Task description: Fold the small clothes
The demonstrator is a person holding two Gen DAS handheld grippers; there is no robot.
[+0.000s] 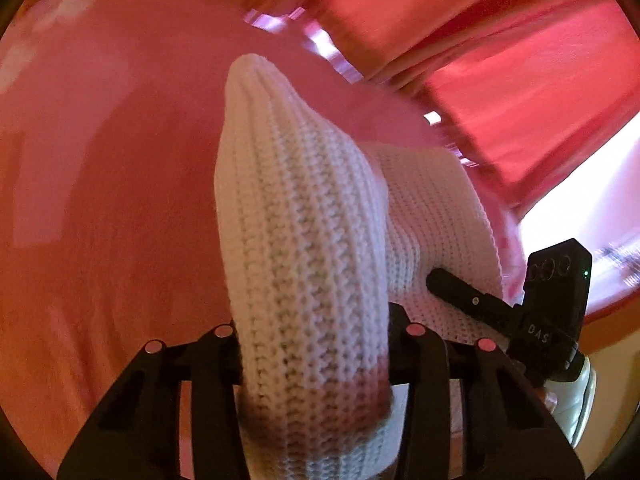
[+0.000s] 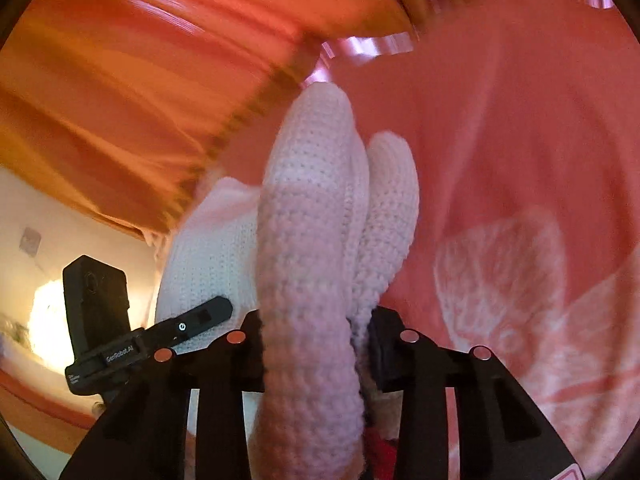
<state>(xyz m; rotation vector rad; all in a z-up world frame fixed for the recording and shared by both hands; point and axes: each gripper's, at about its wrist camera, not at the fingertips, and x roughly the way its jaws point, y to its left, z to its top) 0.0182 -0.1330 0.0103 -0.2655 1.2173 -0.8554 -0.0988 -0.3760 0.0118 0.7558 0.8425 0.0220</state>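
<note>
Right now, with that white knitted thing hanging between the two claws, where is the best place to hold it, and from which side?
By its edge, much as now. The white knit garment is soft and bunches into thick ridges, so a thin edge fold suits two-finger jaws best. The left gripper and right gripper each pinch such a fold from opposite ends, coming in from the side toward the person, which probably keeps the cloth spread for folding.

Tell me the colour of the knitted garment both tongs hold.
White knitted garment, with a ribbed knit; clearest in the left wrist view.
</note>
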